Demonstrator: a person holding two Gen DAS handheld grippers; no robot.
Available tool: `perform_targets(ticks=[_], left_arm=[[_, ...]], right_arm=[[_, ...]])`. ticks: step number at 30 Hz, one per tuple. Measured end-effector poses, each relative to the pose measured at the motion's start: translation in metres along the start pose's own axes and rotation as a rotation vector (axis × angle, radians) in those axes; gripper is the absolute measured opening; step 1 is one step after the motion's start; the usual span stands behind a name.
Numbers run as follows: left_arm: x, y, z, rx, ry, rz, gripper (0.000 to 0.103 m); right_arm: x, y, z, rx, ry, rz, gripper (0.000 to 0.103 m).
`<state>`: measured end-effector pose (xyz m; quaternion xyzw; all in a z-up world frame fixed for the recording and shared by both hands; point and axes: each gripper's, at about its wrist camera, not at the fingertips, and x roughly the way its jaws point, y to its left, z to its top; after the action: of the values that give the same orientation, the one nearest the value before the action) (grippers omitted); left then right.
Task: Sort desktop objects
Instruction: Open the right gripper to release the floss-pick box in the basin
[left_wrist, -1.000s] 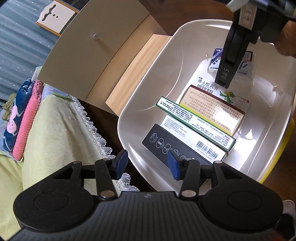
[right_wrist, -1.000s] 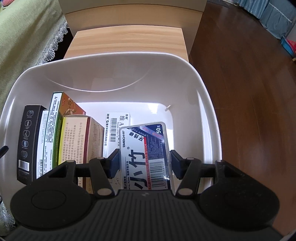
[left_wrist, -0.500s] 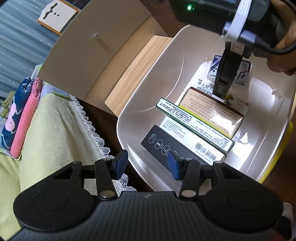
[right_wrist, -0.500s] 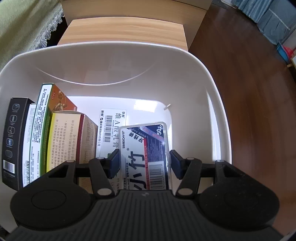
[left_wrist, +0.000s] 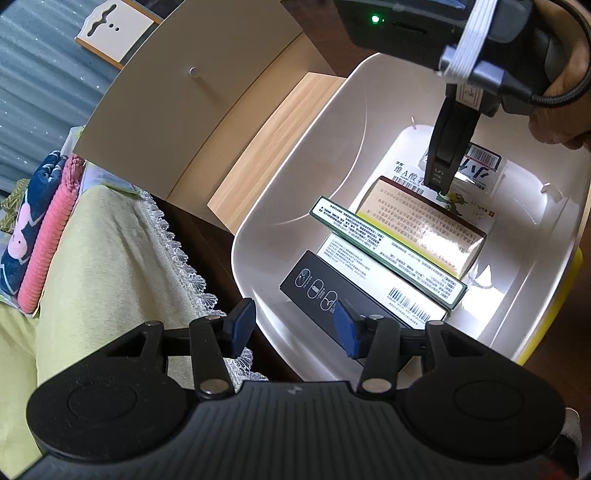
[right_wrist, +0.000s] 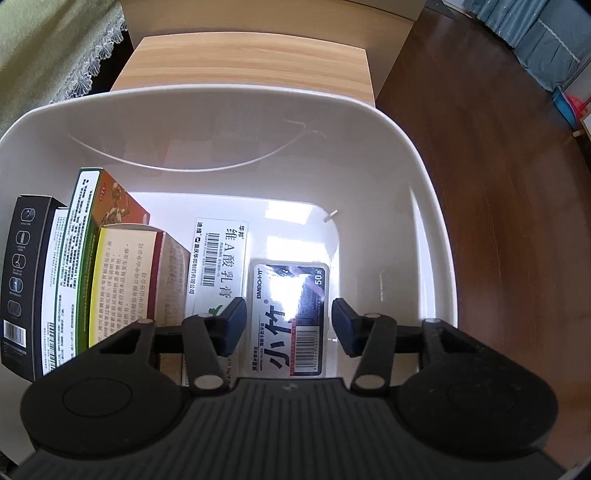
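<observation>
A white plastic bin (left_wrist: 295, 155) (right_wrist: 221, 122) holds several boxes standing on edge along one side: a black one (left_wrist: 321, 291) (right_wrist: 22, 266), a green-edged one (left_wrist: 384, 243) and a yellow and maroon one (left_wrist: 424, 221) (right_wrist: 122, 280). A flat white box (right_wrist: 221, 258) lies on the bin floor. Beside it lies a clear pack with a barcode (right_wrist: 291, 295) (left_wrist: 480, 166). My right gripper (right_wrist: 289, 325) is open and straddles the pack, with a thin gap on each side. My left gripper (left_wrist: 293, 328) hangs open and empty over the bin's near rim.
A beige cabinet (left_wrist: 192, 96) and a light wooden stand (left_wrist: 273, 140) (right_wrist: 243, 62) are behind the bin. A green cloth with a lace edge (left_wrist: 103, 251) lies to the left. Dark wooden floor (right_wrist: 498, 184) runs to the right. A hand (left_wrist: 561, 122) holds the right gripper.
The right gripper has gone down into the bin. The clear pack, held between its pads before, now rests on the bin floor free of them. The left gripper has barely moved.
</observation>
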<state>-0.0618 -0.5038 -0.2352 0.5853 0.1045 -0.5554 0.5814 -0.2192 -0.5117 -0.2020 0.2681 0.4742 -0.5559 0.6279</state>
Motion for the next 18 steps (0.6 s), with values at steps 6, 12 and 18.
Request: perform_targets(ticks=[6, 12, 18], left_arm=[[0.000, 0.000, -0.001, 0.001, 0.002, -0.004, 0.053], [0.000, 0.000, -0.002, -0.001, 0.002, -0.007, 0.053], [-0.001, 0.000, -0.003, -0.017, -0.005, -0.008, 0.054]], right_arm=[[-0.002, -0.001, -0.001, 0.001, 0.004, 0.028, 0.047], [-0.008, -0.003, -0.005, -0.001, -0.006, 0.045, 0.047], [-0.024, -0.005, -0.011, -0.016, -0.041, 0.064, 0.049]])
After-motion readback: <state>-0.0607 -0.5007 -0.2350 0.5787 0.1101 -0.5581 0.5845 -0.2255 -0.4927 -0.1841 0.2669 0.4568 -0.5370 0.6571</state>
